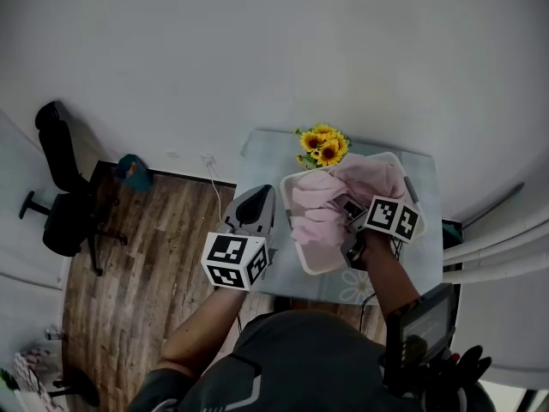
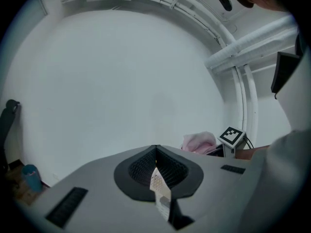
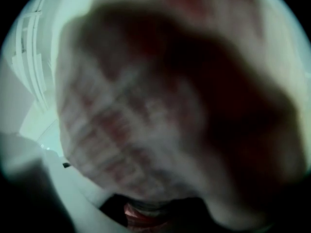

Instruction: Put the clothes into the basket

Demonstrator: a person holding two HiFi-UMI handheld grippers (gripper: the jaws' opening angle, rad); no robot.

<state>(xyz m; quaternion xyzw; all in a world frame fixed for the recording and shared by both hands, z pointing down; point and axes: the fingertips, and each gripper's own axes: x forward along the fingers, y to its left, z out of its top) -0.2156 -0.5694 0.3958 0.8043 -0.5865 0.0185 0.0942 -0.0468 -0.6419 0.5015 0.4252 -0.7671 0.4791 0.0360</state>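
An office chair stands far off to the left on the wood floor, well apart from the work. The left gripper hovers over the near-left edge of the table, just beside the basket. Its fingers are pressed together with no cloth between them, so it seems parked out of the way while the other hand works. A bunch of sunflowers stands at the far edge of the table, touching or nearly touching the basket's far rim.

The white basket sits on the right half of the table, heaped with pink clothes that rise above its rim. The right gripper reaches down into that heap from the near right, probably pushing or dropping the cloth in. Its fingers stand wide and pink fabric smothers them; whether they pinch it I cannot tell. No clothes show outside the basket.
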